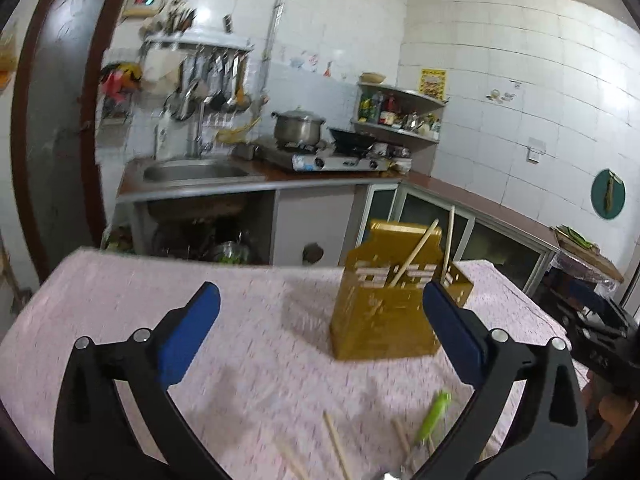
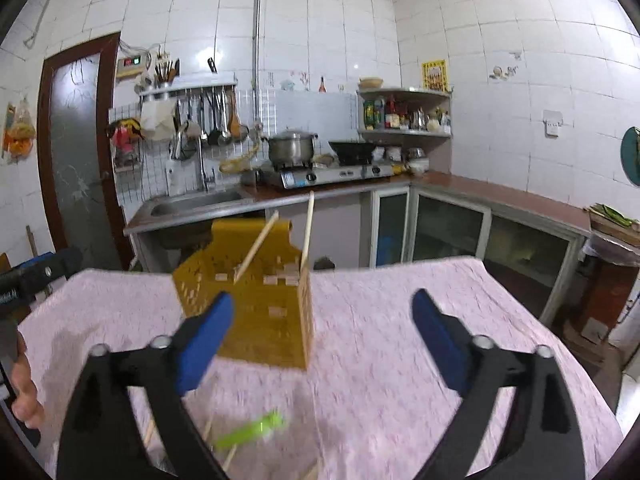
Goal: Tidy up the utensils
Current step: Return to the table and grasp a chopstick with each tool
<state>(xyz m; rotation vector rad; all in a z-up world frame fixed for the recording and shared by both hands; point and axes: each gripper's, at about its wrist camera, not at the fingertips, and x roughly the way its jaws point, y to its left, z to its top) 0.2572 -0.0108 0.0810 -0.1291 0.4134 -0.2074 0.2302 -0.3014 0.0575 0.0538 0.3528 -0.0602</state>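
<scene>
Both your claws stand wide apart and hold nothing: the left claw [image 1: 320, 320] and the right claw [image 2: 322, 322] hang above the pink-clothed counter [image 2: 400, 340]. The yellow utensil holder [image 1: 384, 312] stands upright on it with two chopsticks [image 2: 256, 252] leaning inside. More chopsticks [image 1: 336, 444] and a green-handled utensil [image 2: 248, 434] lie loose nearer you.

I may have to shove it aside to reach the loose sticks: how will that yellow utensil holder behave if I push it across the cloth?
The yellow utensil holder looks like thin perforated plastic, so probably light. It is tall on a narrow base, and the pink tablecloth may drag at it, so a high push could tip it. The chopsticks lean loosely inside and would likely rattle or shift.
</scene>
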